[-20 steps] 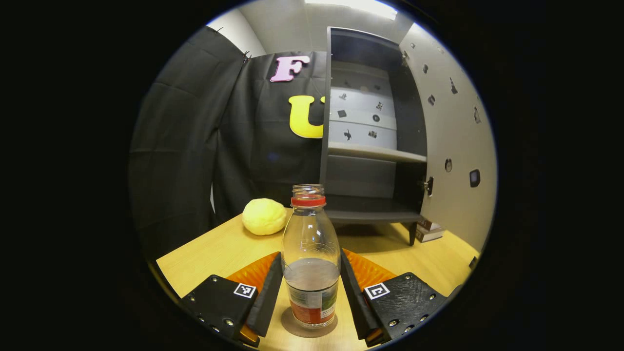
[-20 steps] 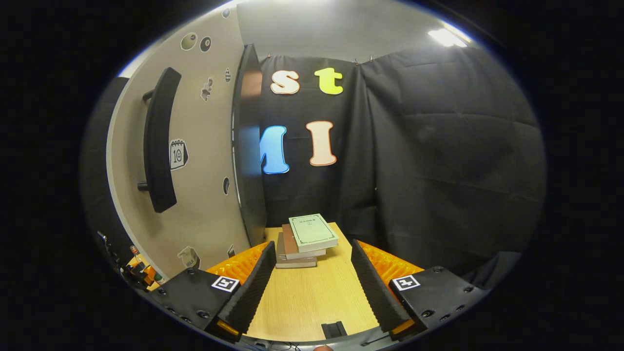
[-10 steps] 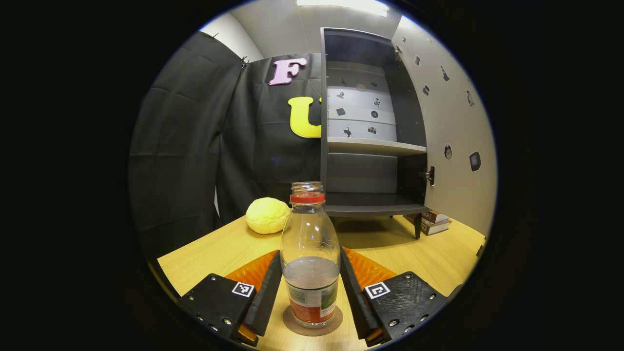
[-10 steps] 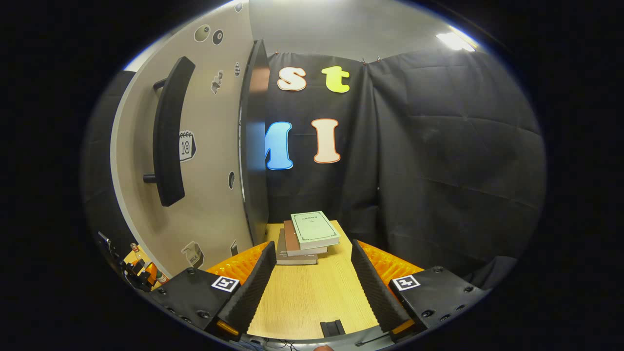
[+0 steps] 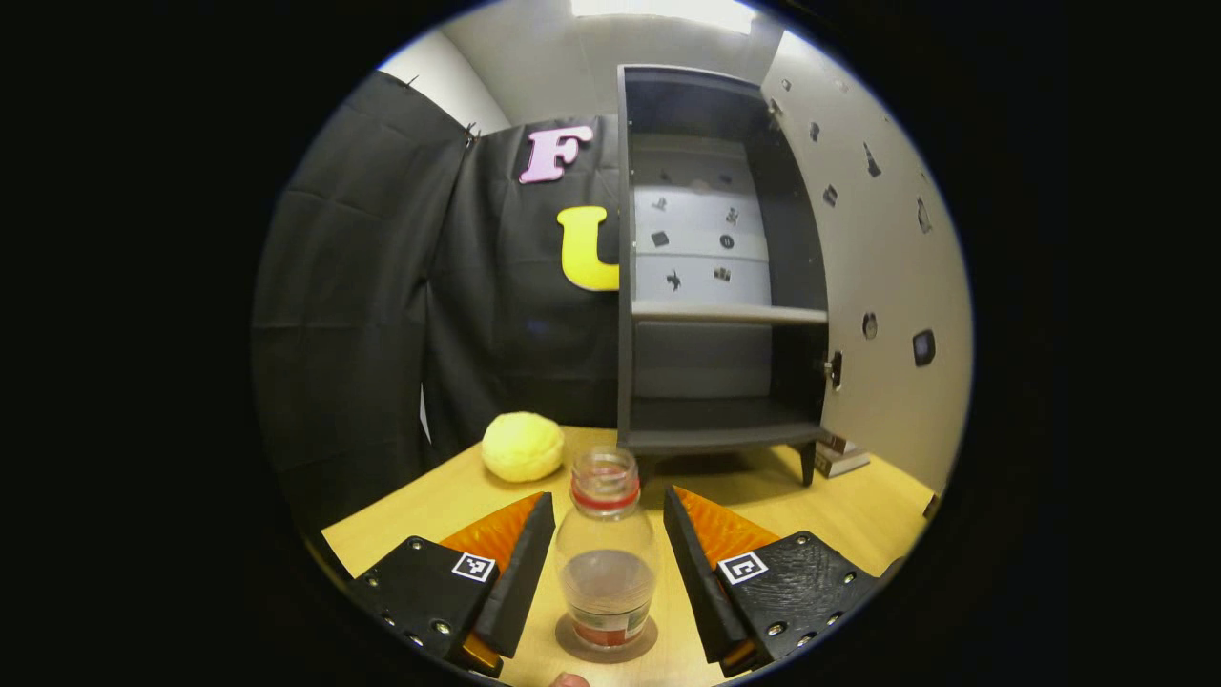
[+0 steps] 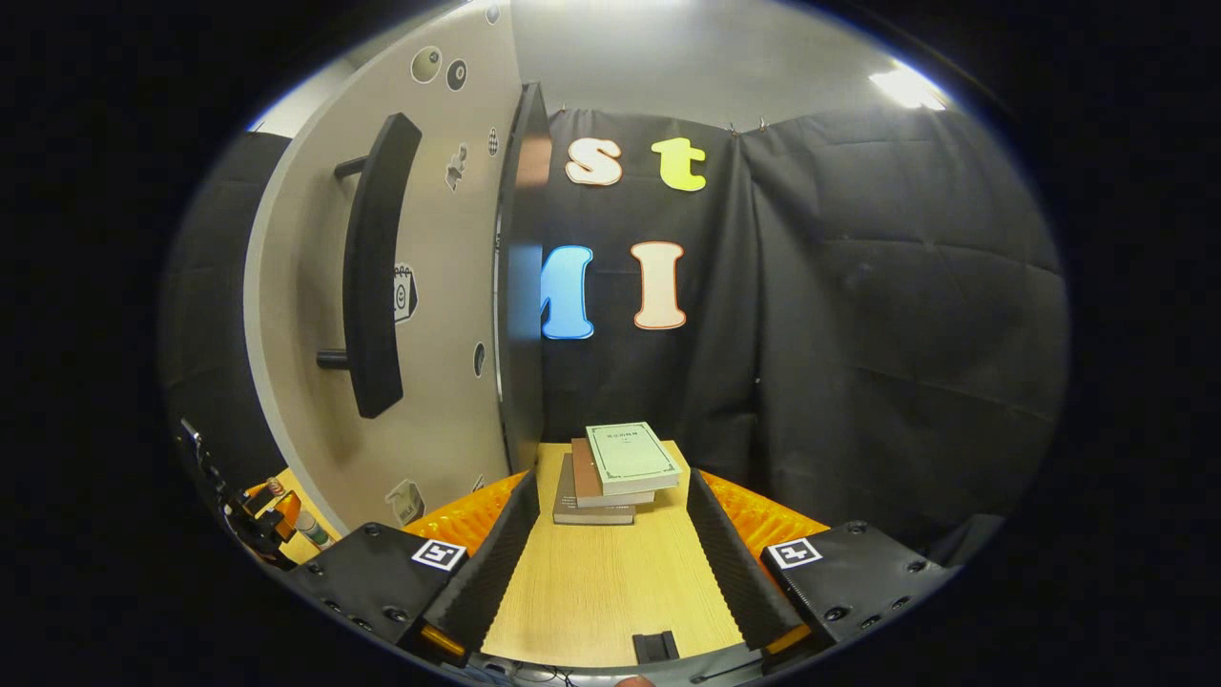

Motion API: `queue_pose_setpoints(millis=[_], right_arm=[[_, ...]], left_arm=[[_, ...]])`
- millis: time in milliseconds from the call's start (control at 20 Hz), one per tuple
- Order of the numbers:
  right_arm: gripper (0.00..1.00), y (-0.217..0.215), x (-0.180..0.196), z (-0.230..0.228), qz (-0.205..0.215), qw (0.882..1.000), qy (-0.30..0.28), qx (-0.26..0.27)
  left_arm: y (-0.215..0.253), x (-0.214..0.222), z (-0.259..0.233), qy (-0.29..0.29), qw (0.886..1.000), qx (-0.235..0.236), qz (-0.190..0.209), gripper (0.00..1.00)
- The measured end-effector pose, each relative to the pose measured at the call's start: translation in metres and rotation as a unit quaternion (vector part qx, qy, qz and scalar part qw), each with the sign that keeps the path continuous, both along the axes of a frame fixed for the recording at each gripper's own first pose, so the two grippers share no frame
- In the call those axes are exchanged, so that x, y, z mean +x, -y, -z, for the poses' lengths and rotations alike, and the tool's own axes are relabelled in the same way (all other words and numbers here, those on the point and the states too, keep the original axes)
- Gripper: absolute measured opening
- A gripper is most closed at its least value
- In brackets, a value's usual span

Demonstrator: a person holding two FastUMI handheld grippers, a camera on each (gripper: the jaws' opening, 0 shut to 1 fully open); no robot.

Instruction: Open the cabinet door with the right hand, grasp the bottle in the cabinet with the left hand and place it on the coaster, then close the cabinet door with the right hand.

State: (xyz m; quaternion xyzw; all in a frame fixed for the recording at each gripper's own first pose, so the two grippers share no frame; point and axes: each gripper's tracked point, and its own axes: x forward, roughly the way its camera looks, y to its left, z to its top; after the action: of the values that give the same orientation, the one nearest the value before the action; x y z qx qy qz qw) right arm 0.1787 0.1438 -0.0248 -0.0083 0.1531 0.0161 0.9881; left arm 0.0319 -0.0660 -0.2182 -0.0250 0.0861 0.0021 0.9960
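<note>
Booth: black cloth is hung behind a wooden table (image 5: 439,496), on which everything is set.
Cabinet (image 5: 711,267): taken as the landmark; its two shelves are seen bare, nothing left inside.
Cabinet door (image 6: 439,286): swung wide open at the cabinet's right side, its long dark handle (image 6: 372,267) running upright on the outer face.
Books (image 6: 615,472): a small stack lies on the table beyond the door's free edge.
Yellow lump (image 5: 522,447): rests on the table just left of the cabinet's foot.
Bottle (image 5: 607,563): stands upright in front of the cabinet, out on the table, partly filled, uncapped as far as can be told.
Coaster (image 5: 607,641): lies under the bottle, its rim showing around the base.
Left gripper (image 5: 607,572): released; the fingers flank the bottle with a gap on each side, so placing is judged done.
Right gripper (image 6: 606,563): spread wide, nothing between the fingers.
Key relation: the handle lies up and to the left of the right gripper, its long axis vertical; closing is judged to fall to this nearer hand.
</note>
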Motion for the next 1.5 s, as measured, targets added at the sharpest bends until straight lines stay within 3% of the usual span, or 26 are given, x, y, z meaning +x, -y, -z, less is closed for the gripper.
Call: queue_pose_setpoints(millis=[500, 550, 600, 800, 850, 950, 1000, 1100, 1150, 1350, 1500], right_arm=[[0.98, -0.004, 0.002, -0.035, -0.023, 0.997, 0.032, 0.065], [0.93, -0.005, 0.002, -0.041, -0.028, 0.997, 0.036, 0.068], [0.98, -0.007, 0.002, -0.047, -0.033, 0.996, 0.041, 0.069], [0.93, -0.020, 0.003, -0.072, -0.053, 0.994, 0.064, 0.065], [1.00, -0.023, 0.004, -0.077, -0.057, 0.994, 0.069, 0.062], [0.93, -0.032, 0.004, -0.086, -0.063, 0.993, 0.079, 0.063], [0.98, -0.037, 0.005, -0.089, -0.064, 0.992, 0.081, 0.065], [0.92, -0.036, 0.006, -0.094, -0.051, 0.993, 0.088, 0.056], [0.96, -0.037, 0.005, -0.095, -0.042, 0.994, 0.088, 0.056], [0.92, -0.044, 0.003, -0.097, -0.020, 0.996, 0.084, 0.035], [0.96, -0.054, 0.002, -0.100, -0.013, 0.996, 0.088, 0.013]], left_arm=[[-0.004, -0.007, -0.151, 0.048, 0.997, 0.052, -0.002, 0.67], [-0.006, -0.007, -0.165, 0.052, 0.997, 0.054, -0.003, 0.66], [-0.009, -0.007, -0.181, 0.054, 0.997, 0.051, -0.005, 0.65], [-0.033, -0.014, -0.228, 0.067, 0.997, 0.020, -0.022, 0.64], [-0.039, -0.014, -0.235, 0.073, 0.997, 0.014, -0.026, 0.64], [-0.054, -0.018, -0.241, 0.074, 0.997, 0.014, -0.033, 0.66], [-0.062, -0.017, -0.241, 0.072, 0.997, 0.018, -0.037, 0.66], [-0.076, -0.015, -0.239, 0.068, 0.996, 0.025, -0.042, 0.64], [-0.080, -0.015, -0.236, 0.066, 0.997, 0.027, -0.043, 0.64], [-0.096, -0.008, -0.231, 0.061, 0.997, 0.022, -0.038, 0.64], [-0.103, 0.001, -0.227, 0.060, 0.998, 0.011, -0.025, 0.64]])
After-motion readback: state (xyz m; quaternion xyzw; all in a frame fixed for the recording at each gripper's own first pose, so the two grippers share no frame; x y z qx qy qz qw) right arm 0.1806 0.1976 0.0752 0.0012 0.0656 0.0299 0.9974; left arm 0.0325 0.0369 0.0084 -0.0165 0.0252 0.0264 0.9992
